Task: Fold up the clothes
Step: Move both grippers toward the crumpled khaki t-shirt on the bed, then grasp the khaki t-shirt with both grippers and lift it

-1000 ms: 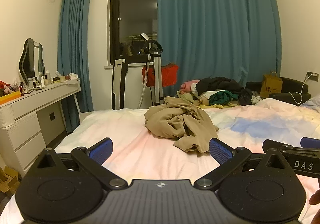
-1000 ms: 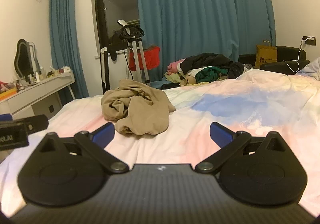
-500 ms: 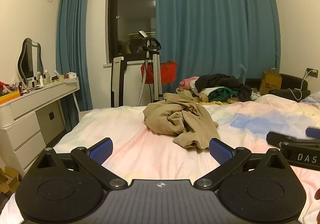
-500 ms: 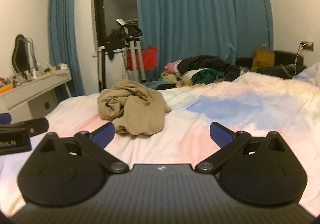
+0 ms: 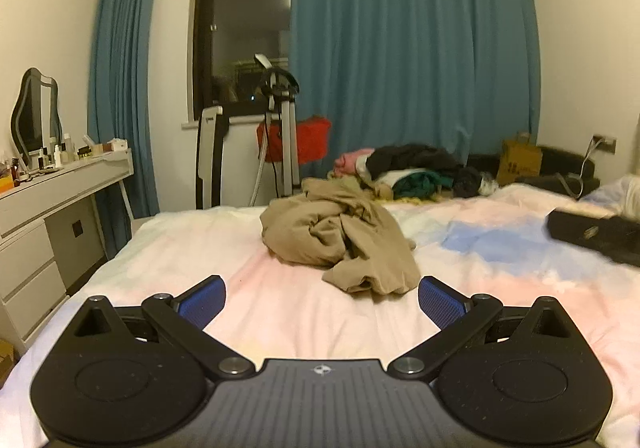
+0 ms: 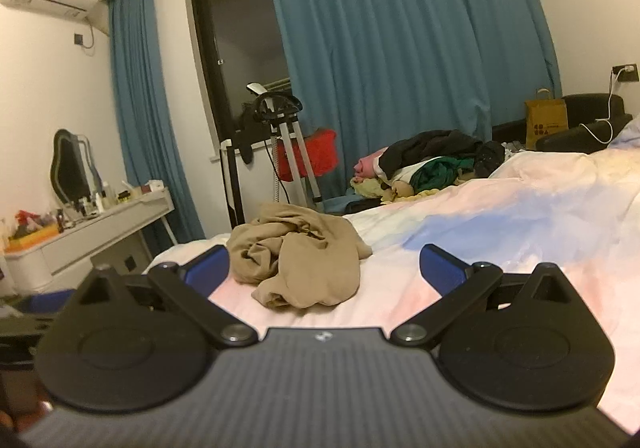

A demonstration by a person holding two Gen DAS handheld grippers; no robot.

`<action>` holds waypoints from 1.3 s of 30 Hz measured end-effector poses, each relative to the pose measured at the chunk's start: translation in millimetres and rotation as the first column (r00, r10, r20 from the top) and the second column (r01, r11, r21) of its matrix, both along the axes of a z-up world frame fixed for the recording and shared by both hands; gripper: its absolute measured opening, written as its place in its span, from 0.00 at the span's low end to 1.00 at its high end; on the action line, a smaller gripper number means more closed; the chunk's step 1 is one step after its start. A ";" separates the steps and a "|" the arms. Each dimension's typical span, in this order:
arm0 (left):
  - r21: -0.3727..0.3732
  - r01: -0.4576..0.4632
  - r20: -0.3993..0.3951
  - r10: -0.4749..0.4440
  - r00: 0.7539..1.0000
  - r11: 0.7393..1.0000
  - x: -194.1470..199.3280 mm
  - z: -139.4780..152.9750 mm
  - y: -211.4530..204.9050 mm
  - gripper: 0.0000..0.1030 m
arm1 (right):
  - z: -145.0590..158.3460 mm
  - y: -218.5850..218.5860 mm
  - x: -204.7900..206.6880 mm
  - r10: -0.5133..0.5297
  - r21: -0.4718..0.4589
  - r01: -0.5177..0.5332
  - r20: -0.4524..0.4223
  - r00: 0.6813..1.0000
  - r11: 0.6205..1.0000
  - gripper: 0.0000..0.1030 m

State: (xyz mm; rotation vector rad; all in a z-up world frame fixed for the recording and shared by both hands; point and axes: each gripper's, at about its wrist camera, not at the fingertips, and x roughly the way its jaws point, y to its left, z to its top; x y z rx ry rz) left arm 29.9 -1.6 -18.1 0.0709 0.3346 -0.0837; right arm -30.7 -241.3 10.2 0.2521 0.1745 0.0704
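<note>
Both claws (image 5: 322, 298) (image 6: 324, 266) gape wide, empty, above the bed (image 5: 280, 312).

There is one crumpled tan cloth garment (image 5: 340, 238) at 12 o'clock on one pink and blue bed cover (image 5: 500, 268). One heap of dark, green and pink clothes (image 5: 408, 172) sits at 1 o'clock. Two blue curtains (image 5: 412, 48) hang there. One wavy mirror (image 5: 34, 116) stands at 9 o'clock. One yellow paper bag (image 6: 546, 122) is at 2 o'clock.
</note>
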 end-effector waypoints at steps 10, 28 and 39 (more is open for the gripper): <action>-0.016 -0.020 -0.115 0.018 0.993 1.000 167.8 -4.1 13.6 1.00 | 11.6 -17.7 120.1 0.123 0.050 -0.121 -0.037 0.992 0.991 0.84; -0.361 0.101 -0.233 -0.194 0.953 0.927 394.4 -116.9 69.2 0.65 | -59.7 69.3 426.4 0.270 0.037 -0.269 -0.219 0.937 0.962 0.68; -0.488 0.054 -0.175 -0.158 0.972 0.871 364.6 -81.7 99.2 0.09 | -20.1 34.8 371.6 0.201 0.126 -0.179 -0.195 0.960 0.976 0.20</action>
